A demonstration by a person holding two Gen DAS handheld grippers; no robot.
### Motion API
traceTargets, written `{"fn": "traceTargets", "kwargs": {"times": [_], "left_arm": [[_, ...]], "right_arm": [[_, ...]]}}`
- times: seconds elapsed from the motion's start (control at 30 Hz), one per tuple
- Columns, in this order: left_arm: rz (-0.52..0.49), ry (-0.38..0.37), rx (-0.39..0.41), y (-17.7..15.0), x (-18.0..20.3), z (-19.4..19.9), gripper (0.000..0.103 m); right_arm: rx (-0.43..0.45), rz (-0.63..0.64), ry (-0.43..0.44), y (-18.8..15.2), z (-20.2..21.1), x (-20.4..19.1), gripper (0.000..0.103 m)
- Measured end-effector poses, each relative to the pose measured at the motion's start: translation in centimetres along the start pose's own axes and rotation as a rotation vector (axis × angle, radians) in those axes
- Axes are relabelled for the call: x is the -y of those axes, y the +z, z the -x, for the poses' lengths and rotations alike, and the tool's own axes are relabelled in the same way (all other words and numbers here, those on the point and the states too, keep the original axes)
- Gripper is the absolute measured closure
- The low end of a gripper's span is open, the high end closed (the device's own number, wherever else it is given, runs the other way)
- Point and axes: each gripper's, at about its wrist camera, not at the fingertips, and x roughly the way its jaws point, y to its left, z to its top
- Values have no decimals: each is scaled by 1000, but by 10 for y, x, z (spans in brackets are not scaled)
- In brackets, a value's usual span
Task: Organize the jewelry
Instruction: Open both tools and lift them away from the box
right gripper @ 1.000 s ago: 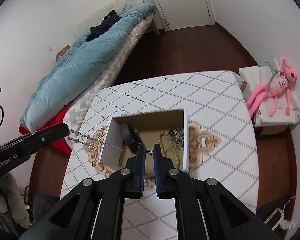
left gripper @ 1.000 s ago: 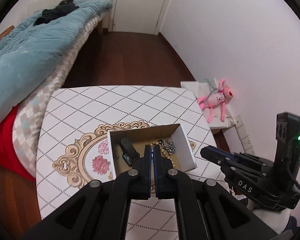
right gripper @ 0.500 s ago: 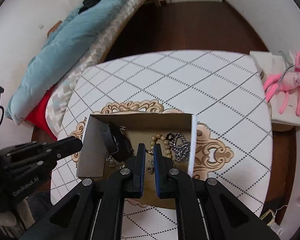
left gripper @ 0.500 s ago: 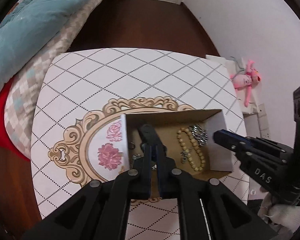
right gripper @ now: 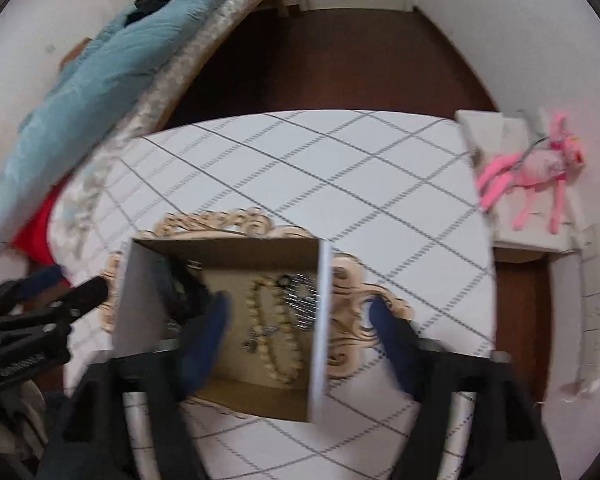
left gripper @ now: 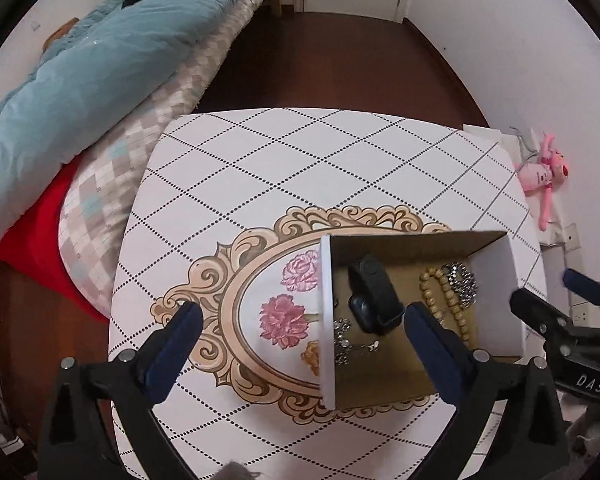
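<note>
An open cardboard box with white outer walls stands on the patterned table. Inside lie a black watch, a thin silver chain, a beige bead necklace and a chunky silver chain. My left gripper is open and empty, its jaws straddling the box's left wall. My right gripper is open and empty above the box; this view is blurred. The beads and the silver chain show in it too.
A bed with a blue duvet and a red sheet borders the table on the left. A pink plush toy lies on a white box at the right wall. The right gripper's body sits by the box's right side.
Both grippers have opened; they were shut on the thin silver chain stretched between them. The chain now lies in the box. Both grippers have drawn back from the box.
</note>
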Motion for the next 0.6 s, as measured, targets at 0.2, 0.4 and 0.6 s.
{"fn": "traceTargets", "kwargs": {"times": [0.2,0.4,0.6], "left_arm": [[-5,15,11,-22,5,-8,0],[17,13,9,-36,6,-8,0],[29,13,60,-47,8,17,0]], "right_arm": [[0,11,-118,-27,-4,6,0],[18,-17,-127,-43,0,13,0],[63,-34,-124,-57,23,13,0]]}}
